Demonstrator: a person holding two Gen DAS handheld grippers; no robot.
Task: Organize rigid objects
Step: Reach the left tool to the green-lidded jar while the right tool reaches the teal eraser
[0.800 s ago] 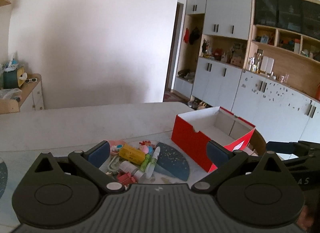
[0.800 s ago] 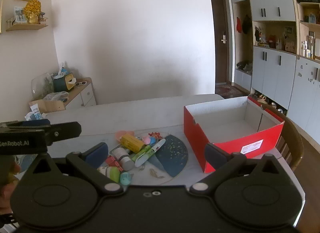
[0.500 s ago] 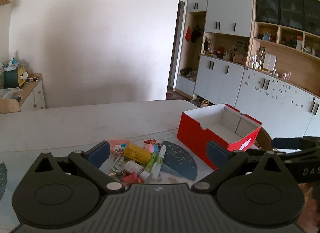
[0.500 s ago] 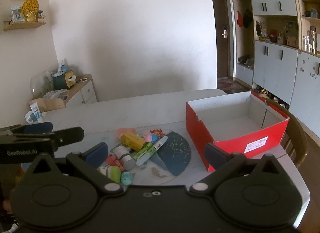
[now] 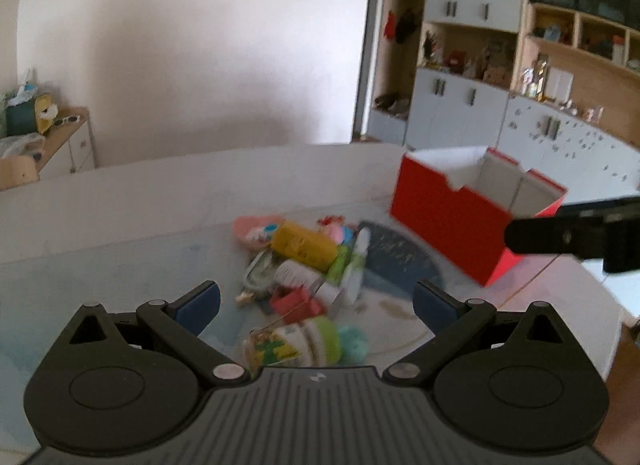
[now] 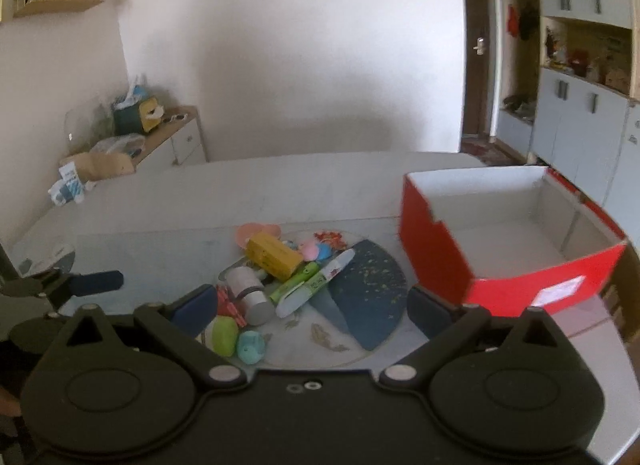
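White table (image 6: 320,185), toy pile (image 6: 280,281), red box (image 6: 500,233), both grippers (image 5: 316,303) (image 6: 312,307) wide apart, holding nothing

Home: hallway cabinets (image 5: 460,105), coat nook (image 5: 400,25)

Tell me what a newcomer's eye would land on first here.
The red box, open and empty, stands out on the right of the table. Left of it lies a bright pile of small things: a yellow box, a green tube, a white pen. Both grippers, left and right, hang open above the pile.
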